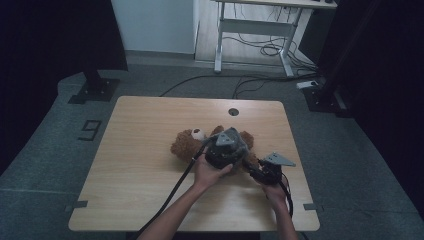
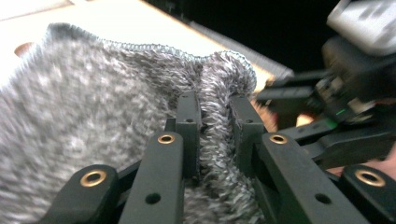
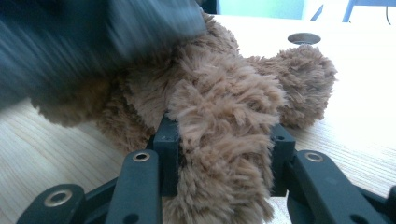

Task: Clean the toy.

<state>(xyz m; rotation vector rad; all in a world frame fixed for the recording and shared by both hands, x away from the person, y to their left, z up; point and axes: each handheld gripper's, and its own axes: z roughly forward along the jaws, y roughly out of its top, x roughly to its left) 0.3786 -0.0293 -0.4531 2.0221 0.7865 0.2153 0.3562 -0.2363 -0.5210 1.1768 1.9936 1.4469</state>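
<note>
The soft, light teddy bear lay mid-table, the right gripper clamped on a plush limb and the left gripper pinching a fold of stretchy grey knit garment, best held by its hem.

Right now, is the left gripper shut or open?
Shut: the left gripper has its jaws pinching a fold of the grey knit cloth.

The table is seen whole from above and behind the person, looking forward and down. The grey knit and the teddy bear are viewed at close range along each gripper's jaws; the bear is shared with the high view.
</note>
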